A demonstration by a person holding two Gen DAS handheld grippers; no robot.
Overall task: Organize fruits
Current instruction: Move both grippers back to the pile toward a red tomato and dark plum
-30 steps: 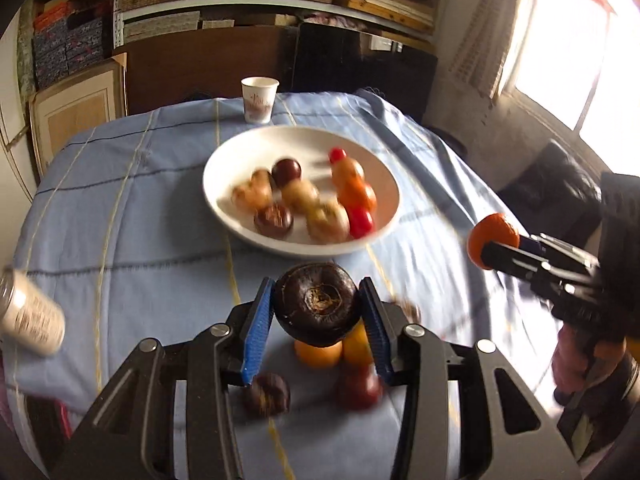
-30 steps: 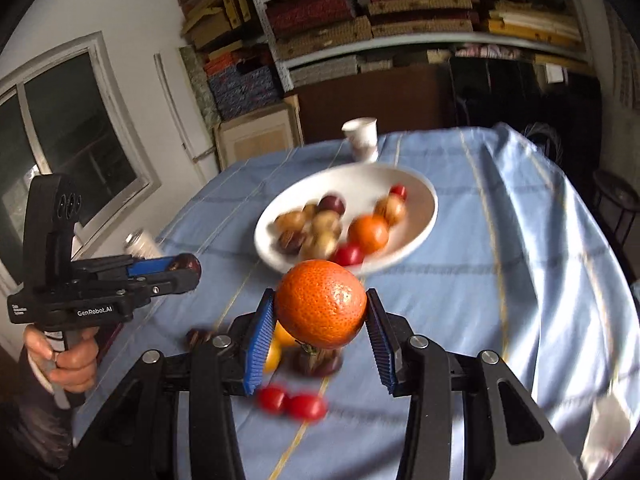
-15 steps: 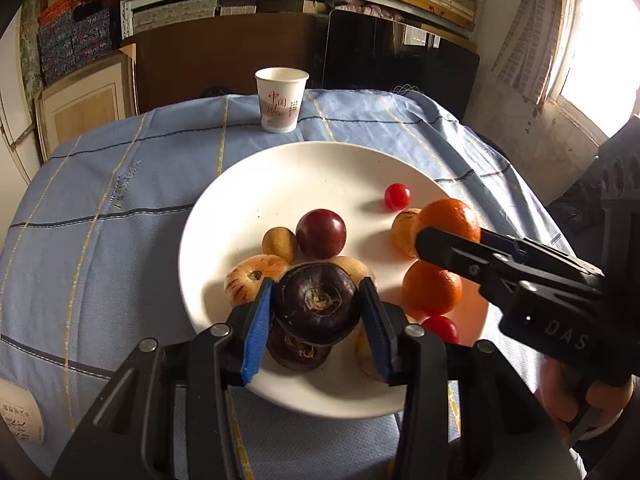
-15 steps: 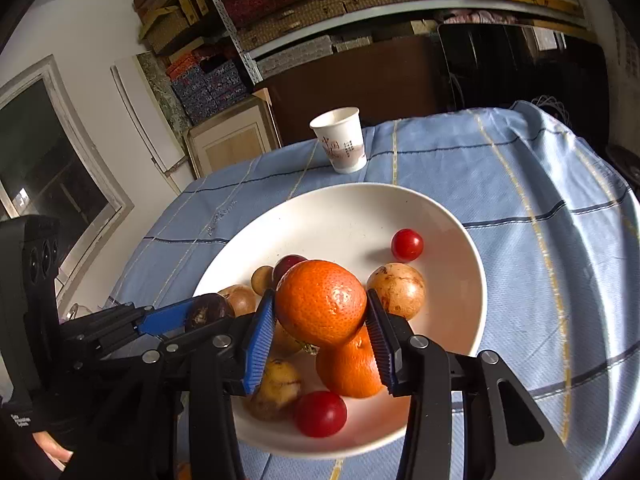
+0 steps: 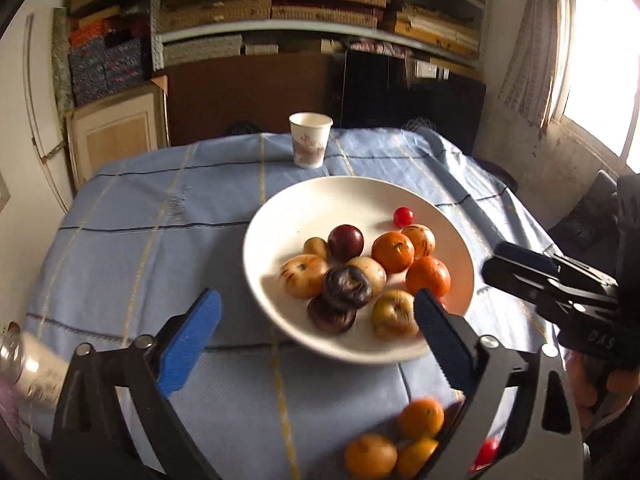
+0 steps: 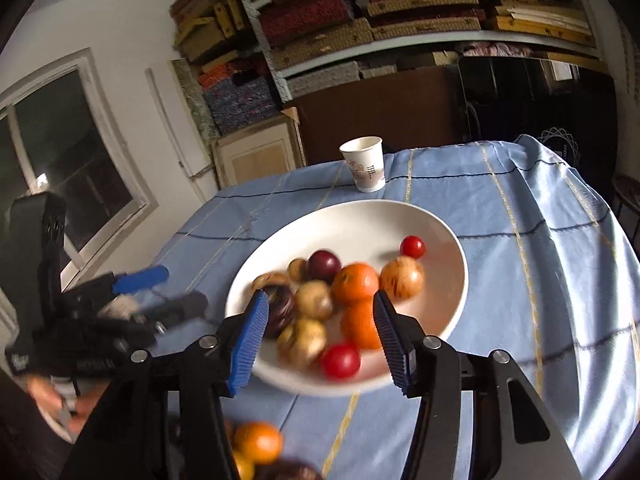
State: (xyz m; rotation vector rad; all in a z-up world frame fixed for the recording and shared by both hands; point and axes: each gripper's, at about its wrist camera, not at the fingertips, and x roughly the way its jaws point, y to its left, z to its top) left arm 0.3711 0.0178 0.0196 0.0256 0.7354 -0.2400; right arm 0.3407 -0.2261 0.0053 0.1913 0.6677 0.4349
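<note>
A white bowl [image 5: 320, 200] on the blue tablecloth holds several fruits: a dark wrinkled fruit [image 5: 346, 286], oranges [image 5: 393, 251], a plum [image 5: 345, 242], a cherry tomato [image 5: 403, 216]. My left gripper [image 5: 316, 330] is open and empty, just in front of the bowl's near rim. My right gripper [image 6: 320, 340] is open and empty over the bowl's near edge [image 6: 400, 220]; the orange [image 6: 356, 283] lies in the bowl beyond it. Loose oranges [image 5: 420, 418] and a tomato lie on the cloth nearby. Each gripper shows in the other's view [image 6: 156, 292], [image 5: 516, 268].
A paper cup [image 5: 310, 145] stands behind the bowl, also in the right wrist view [image 6: 364, 168]. A bottle [image 5: 24, 364] lies at the table's left edge. Shelves and cabinets stand behind the table; a window is at the right.
Both grippers opened and pulled back from the bowl. The dark fruit and the orange they held now lie in the bowl.
</note>
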